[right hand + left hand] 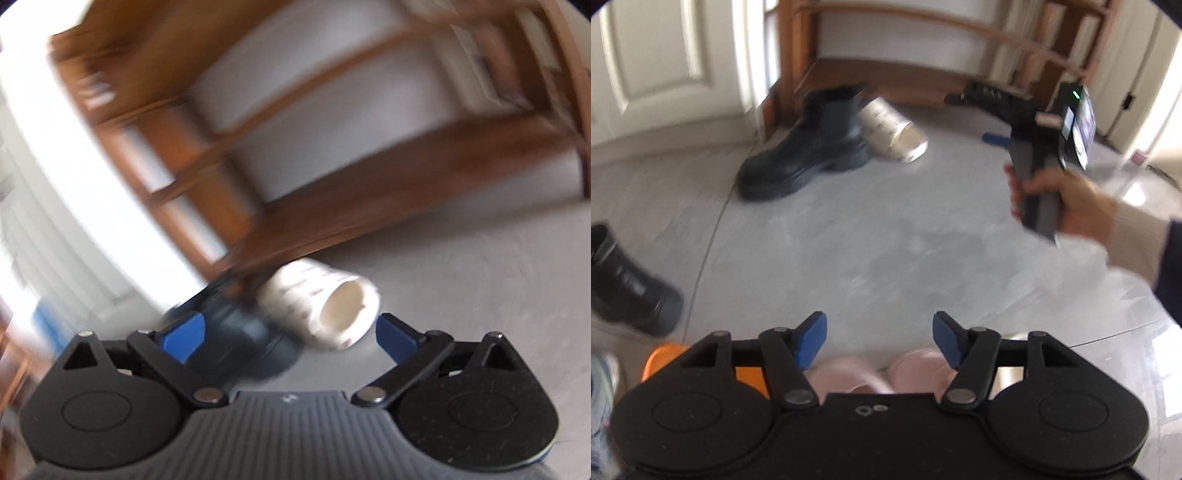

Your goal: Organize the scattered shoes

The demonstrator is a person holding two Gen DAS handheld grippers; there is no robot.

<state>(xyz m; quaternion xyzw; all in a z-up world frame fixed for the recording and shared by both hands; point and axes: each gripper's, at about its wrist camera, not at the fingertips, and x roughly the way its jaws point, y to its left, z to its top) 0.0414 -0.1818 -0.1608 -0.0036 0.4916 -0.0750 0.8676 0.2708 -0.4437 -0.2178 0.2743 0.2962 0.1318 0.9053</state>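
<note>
Shoes lie scattered over the pale grey floor [886, 240] in front of a wooden shoe rack [886, 74]. A black ankle boot [809, 147] stands upright just off the rack's left leg, and touching its heel side is a cream boot [894, 131] tipped over on its side, its open mouth turned toward the room. A second black boot [624, 280] sits well apart at the left edge, and close under the left gripper [879, 341] a pair of pink slippers [871, 373] peeks out, with something orange [665, 358] just beside them; that one is too hidden to name. The left gripper's blue pads are held part-way apart over bare floor, with nothing gripped between them. Off to the right, a hand [1067, 203] in a cream cuff grasps the handle of the right gripper [290, 332], which is aimed toward the rack. From its own camera the picture is badly smeared, but the jaws stand spread wide, empty, with the cream boot's mouth and the black boot's dark shaft showing in the gap ahead of them, seemingly not touched by either pad.
</note>
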